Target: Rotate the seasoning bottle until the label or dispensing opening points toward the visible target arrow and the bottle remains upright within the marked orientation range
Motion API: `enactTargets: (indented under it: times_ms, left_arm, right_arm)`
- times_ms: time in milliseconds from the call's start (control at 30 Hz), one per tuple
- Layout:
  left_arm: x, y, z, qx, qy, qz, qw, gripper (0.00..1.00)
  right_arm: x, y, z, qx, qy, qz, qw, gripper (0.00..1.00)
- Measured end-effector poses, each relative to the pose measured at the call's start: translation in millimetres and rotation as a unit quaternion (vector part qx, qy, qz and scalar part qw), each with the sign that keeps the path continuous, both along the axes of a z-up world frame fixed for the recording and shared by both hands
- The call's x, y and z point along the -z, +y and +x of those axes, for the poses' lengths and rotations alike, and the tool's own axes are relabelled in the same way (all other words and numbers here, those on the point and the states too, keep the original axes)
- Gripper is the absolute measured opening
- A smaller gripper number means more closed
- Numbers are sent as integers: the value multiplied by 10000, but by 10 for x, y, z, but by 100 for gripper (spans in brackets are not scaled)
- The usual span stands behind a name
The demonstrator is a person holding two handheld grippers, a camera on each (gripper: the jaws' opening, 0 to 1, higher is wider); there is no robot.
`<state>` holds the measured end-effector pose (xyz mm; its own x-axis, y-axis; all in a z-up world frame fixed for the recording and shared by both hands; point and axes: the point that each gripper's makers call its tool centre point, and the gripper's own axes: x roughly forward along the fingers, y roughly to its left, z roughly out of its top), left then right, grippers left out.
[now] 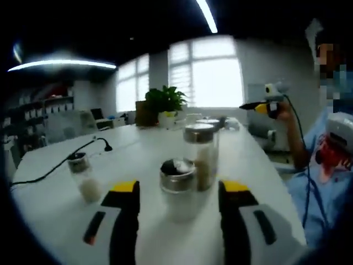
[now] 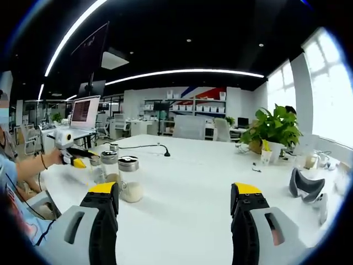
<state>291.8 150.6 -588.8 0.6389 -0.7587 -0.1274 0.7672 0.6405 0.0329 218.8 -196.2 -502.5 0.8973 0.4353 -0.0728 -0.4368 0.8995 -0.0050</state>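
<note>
I am holding my left gripper point(image 1: 179, 196) with its jaws spread wide, and the seasoning bottle point(image 1: 178, 185) is standing upright between the fingers point(image 1: 126, 212), untouched. Just beyond it a taller jar point(image 1: 201, 154) is standing. My right gripper point(image 2: 175, 201) is gaping too, above bare white table point(image 2: 187, 182), with three jars point(image 2: 117, 174) clustering past its left finger.

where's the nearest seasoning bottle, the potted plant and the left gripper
nearest seasoning bottle point(image 1: 178, 175), left gripper view, on its metal lid
potted plant point(image 2: 274, 128), right gripper view, on its green leaves
left gripper point(image 1: 179, 201), left gripper view, midway between its yellow-tipped jaws, which stand open
</note>
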Motion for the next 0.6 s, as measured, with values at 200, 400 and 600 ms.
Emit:
enactTargets:
  times_ms: [200, 400, 600]
  left_arm:
    - [46, -7, -66, -744, 319, -36, 9967, 60]
    - [-84, -106, -104, -1447, 88, -123, 9894, 59]
    - [-95, -92, -77, -2279, 101, -343, 9730, 59]
  right_arm:
    - [44, 28, -20, -113, 112, -56, 9999, 85]
    - [70, -19, -6, -20, 165, -121, 9998, 85]
    - [51, -54, -23, 32, 126, -212, 9997, 85]
